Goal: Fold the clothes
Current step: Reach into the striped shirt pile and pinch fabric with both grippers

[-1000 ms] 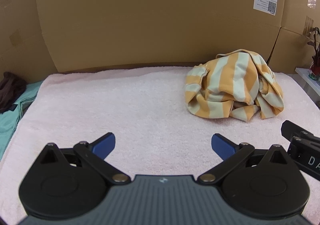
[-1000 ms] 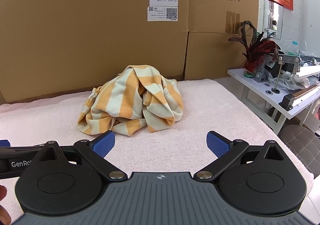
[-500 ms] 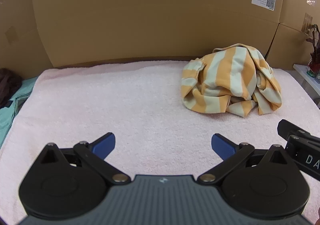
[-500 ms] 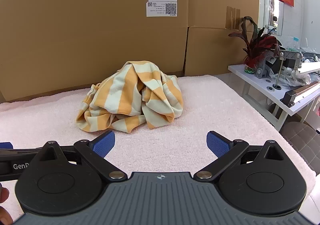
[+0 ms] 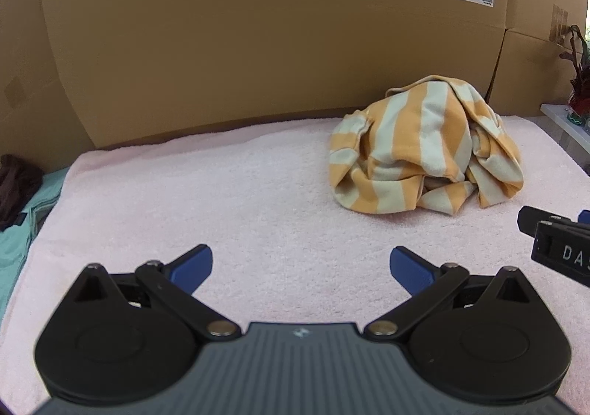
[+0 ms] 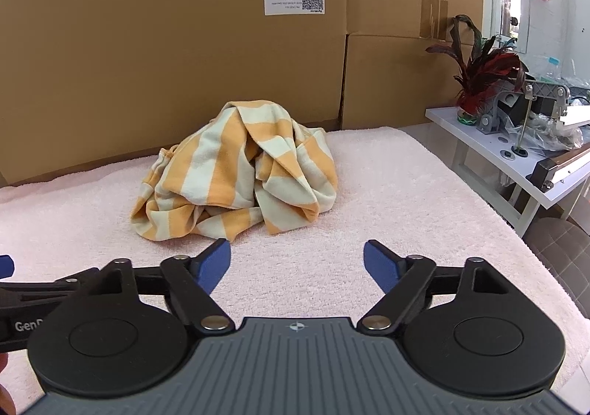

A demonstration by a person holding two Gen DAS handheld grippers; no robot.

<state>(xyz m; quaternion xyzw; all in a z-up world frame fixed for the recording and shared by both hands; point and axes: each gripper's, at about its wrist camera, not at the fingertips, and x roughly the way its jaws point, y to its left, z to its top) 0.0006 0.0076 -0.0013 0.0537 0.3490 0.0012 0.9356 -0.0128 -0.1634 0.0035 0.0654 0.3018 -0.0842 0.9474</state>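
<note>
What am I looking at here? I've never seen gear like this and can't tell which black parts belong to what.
These are two hand-held grabbers, each with a camera looking forward along its blue-tipped fingers. One picture is from the left gripper, whose jaws are open and empty; the other is from the right gripper, whose jaws are closing with nothing between them. Each also shows at the edge of the other's view. Ahead, a crumpled striped shirt lies on a pink towel, untouched, in front of cardboard boxes. Nothing is held yet.
</note>
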